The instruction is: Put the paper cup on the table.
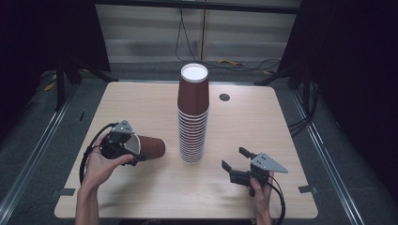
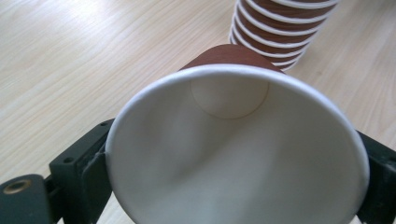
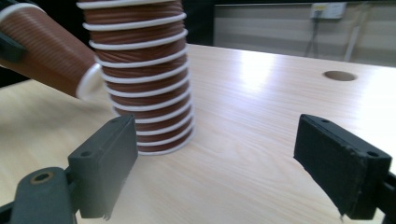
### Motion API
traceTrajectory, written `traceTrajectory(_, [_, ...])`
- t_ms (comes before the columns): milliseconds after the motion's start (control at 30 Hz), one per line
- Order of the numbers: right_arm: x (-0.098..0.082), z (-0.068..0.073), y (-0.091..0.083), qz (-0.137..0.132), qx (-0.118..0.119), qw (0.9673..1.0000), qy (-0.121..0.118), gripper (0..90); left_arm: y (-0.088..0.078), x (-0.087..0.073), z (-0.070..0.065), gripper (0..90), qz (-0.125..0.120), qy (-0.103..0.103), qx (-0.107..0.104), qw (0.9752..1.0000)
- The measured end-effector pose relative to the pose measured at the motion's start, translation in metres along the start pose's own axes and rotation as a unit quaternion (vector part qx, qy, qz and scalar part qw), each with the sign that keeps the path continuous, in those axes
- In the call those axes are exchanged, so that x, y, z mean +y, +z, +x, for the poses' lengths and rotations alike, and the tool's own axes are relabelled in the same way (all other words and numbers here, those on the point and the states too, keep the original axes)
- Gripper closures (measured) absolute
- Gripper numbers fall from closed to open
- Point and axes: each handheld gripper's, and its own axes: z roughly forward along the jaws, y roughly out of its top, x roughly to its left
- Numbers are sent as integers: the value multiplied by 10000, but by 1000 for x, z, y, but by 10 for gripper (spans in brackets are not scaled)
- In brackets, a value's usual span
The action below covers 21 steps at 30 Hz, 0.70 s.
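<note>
One cup lies sideways pinched at its rim by the left gripper; the right gripper is spread, stack ahead.

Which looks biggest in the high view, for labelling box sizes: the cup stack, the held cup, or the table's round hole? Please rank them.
1. Cup stack: tallest by far.
2. Held cup, lying sideways in the left gripper: slightly nearer the camera, yet clearly smaller than the stack.
3. Hole: smallest.

Your left gripper points rightward, jaws clamped on a load (held level); your right gripper rests low, jaws spread wide.
</note>
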Motion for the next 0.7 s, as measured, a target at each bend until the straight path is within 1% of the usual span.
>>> traceTrajectory(67, [-1,1,-1,18,-199,9998,-85,131,0,3,3,70,111,-54,28,9999])
traceTrajectory(100, [-2,1,-1,-9,-206,9998,-78,130,2,5,3,70,236,-8,44,9997])
traceTrajectory(133, [-4,0,-2,40,-273,9996,-99,130,3,7,4,70,313,16,22,9995])
traceTrajectory(167, [-5,0,-2,71,-392,9991,-113,133,4,8,6,70,311,-25,15,9995])
traceTrajectory(200, [-8,-1,-2,95,-454,9989,-91,132,4,8,8,70,380,-30,53,9993])
traceTrajectory(233, [-10,-2,-3,45,-414,9991,-24,131,4,10,8,70,469,-4,202,9987])
traceTrajectory(267, [-11,-3,-4,23,-449,9990,-3,131,3,11,7,70,541,12,295,9981])
traceTrajectory(367, [-15,-3,-5,-32,-552,9985,30,129,0,19,10,69,672,55,218,9975])
traceTrajectory(433, [-15,-3,-6,-73,-600,9982,8,128,1,24,12,69,790,65,273,9965])
traceTrajectory(467, [-15,-3,-7,-132,-591,9982,23,128,2,25,12,69,825,40,254,9963])
traceTrajectory(533, [-16,-3,-8,-237,-628,9977,-9,128,6,27,14,67,1083,43,267,9937])
traceTrajectory(567, [-17,-2,-10,-278,-659,9974,-40,127,9,28,14,66,1209,81,298,9922])
traceTrajectory(600, [-18,-1,-11,-354,-678,9971,-48,127,11,28,15,66,1275,77,281,9914])
traceTrajectory(633, [-18,-1,-11,-405,-689,9968,-52,128,13,28,16,66,1271,16,234,9916])
traceTrajectory(667, [-18,0,-12,-417,-728,9965,-54,126,15,27,18,65,1310,-30,233,9911])
traceTrajectory(700, [-18,0,-12,-443,-727,9963,-68,127,17,27,19,65,1375,-38,306,9900])
